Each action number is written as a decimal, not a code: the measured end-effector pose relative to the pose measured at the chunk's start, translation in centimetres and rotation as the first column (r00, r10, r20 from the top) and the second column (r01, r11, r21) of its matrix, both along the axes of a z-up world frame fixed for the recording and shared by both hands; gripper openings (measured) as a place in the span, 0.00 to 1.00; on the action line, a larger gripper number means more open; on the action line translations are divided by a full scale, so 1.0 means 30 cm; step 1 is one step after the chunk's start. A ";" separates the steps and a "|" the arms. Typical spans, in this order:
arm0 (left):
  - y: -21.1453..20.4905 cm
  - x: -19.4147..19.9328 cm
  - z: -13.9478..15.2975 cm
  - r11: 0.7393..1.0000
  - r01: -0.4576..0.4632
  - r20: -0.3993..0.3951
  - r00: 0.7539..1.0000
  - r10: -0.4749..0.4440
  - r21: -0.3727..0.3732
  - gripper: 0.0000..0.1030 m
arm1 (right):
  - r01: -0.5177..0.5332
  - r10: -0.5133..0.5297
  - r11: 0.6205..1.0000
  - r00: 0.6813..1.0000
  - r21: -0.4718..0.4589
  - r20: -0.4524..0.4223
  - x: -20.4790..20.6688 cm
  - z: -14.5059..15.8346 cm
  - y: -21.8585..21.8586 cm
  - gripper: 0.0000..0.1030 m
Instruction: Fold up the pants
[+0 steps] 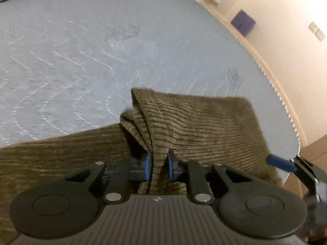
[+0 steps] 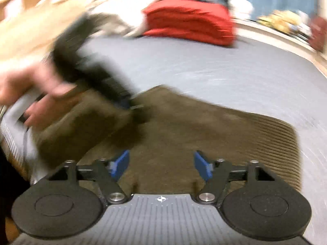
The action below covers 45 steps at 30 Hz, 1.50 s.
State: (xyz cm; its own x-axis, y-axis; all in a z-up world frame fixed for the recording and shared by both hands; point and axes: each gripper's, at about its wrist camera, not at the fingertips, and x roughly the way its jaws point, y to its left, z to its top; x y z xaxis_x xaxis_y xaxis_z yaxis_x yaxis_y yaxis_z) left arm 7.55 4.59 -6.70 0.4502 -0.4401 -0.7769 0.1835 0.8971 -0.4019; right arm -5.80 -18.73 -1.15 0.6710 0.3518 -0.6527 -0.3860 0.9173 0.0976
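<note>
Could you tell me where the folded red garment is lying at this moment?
The folded red garment lies at the far side of the grey mattress, top centre in the right wrist view, beyond the olive corduroy pants.

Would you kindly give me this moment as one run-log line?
left gripper: shut on pants fold | right gripper: open, above pants, nothing held | surface: grey mattress

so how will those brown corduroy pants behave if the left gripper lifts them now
Probably floppy: the pants already bunch into soft folds where the left gripper pinches them. Likely grippy rather than slippery, given the ribbed pile. The unheld part should sag and drag across the mattress.
</note>
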 end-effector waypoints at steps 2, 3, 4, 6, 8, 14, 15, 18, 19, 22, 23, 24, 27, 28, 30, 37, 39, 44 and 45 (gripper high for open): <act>0.035 -0.021 0.018 0.999 -0.034 0.007 0.999 0.034 0.021 0.17 | 0.137 -0.137 0.990 0.991 0.023 -0.014 0.012 0.009 -0.078 0.78; 0.050 -0.029 0.022 0.998 -0.051 0.010 0.999 0.051 0.042 0.17 | 0.194 -0.193 0.981 0.981 0.023 -0.022 0.015 0.002 -0.115 0.78; 0.062 -0.034 0.020 0.996 -0.070 0.005 0.998 0.070 0.054 0.17 | 0.241 -0.240 0.970 0.970 0.020 -0.033 0.017 -0.009 -0.149 0.78; 0.077 -0.042 0.002 0.994 -0.093 -0.018 0.995 0.094 0.061 0.19 | 0.318 -0.317 0.948 0.946 0.007 -0.069 0.022 -0.032 -0.225 0.78; 0.060 -0.042 -0.008 0.989 -0.089 -0.028 0.995 0.093 0.114 0.33 | 0.396 -0.394 0.918 0.913 0.003 -0.105 0.019 -0.059 -0.302 0.78; 0.010 -0.071 0.086 0.957 -0.132 0.168 0.982 0.090 0.259 0.71 | 0.476 -0.440 0.878 0.843 0.045 -0.310 0.006 -0.183 -0.437 0.82; 0.003 -0.075 0.100 0.964 -0.130 0.194 0.977 0.085 0.233 0.71 | 0.479 -0.435 0.876 0.833 0.054 -0.342 0.011 -0.200 -0.446 0.82; -0.037 -0.089 0.121 0.976 -0.093 0.232 0.972 0.046 0.198 0.71 | 0.498 -0.430 0.863 0.812 0.084 -0.394 0.015 -0.232 -0.455 0.83; -0.056 -0.094 0.125 0.977 -0.076 0.243 0.970 0.026 0.198 0.71 | 0.490 -0.425 0.868 0.816 0.079 -0.391 0.016 -0.227 -0.444 0.84; -0.118 -0.115 0.133 0.977 -0.019 0.278 0.960 -0.042 0.214 0.73 | 0.480 -0.412 0.873 0.824 0.091 -0.389 0.017 -0.222 -0.429 0.67; -0.135 -0.119 0.131 0.976 -0.003 0.286 0.956 -0.061 0.217 0.77 | 0.472 -0.401 0.876 0.829 0.101 -0.391 0.014 -0.220 -0.420 0.58; -0.148 -0.126 0.130 0.977 0.011 0.290 0.954 -0.074 0.214 0.78 | 0.467 -0.402 0.880 0.832 0.091 -0.382 0.036 -0.207 -0.406 0.56; -0.175 -0.122 0.120 0.982 0.038 0.282 0.955 -0.091 0.187 0.81 | 0.449 -0.393 0.889 0.848 0.089 -0.355 0.044 -0.189 -0.393 0.39; -0.180 -0.126 0.124 0.984 0.044 0.278 0.956 -0.092 0.175 0.83 | 0.445 -0.391 0.891 0.855 0.091 -0.341 0.040 -0.175 -0.395 0.34; -0.196 -0.119 0.132 0.989 0.055 0.266 0.960 -0.091 0.140 0.84 | 0.405 -0.369 0.910 0.888 0.087 -0.275 0.022 -0.137 -0.369 0.27; -0.259 -0.091 0.174 0.978 0.165 0.186 0.973 -0.139 -0.127 0.88 | 0.090 -0.084 0.995 0.988 -0.045 0.131 -0.128 0.033 -0.093 0.23; -0.281 -0.091 0.188 0.960 0.213 0.175 0.968 -0.181 -0.183 0.97 | 0.014 0.006 0.995 0.980 -0.100 0.197 -0.170 0.059 -0.010 0.22; -0.325 -0.111 0.191 0.957 0.270 0.211 0.947 -0.243 -0.107 0.99 | -0.154 0.224 0.958 0.928 -0.241 0.297 -0.264 0.078 0.172 0.22; -0.325 -0.108 0.182 0.960 0.267 0.201 0.948 -0.245 -0.090 0.98 | -0.179 0.255 0.949 0.918 -0.258 0.304 -0.284 0.094 0.198 0.22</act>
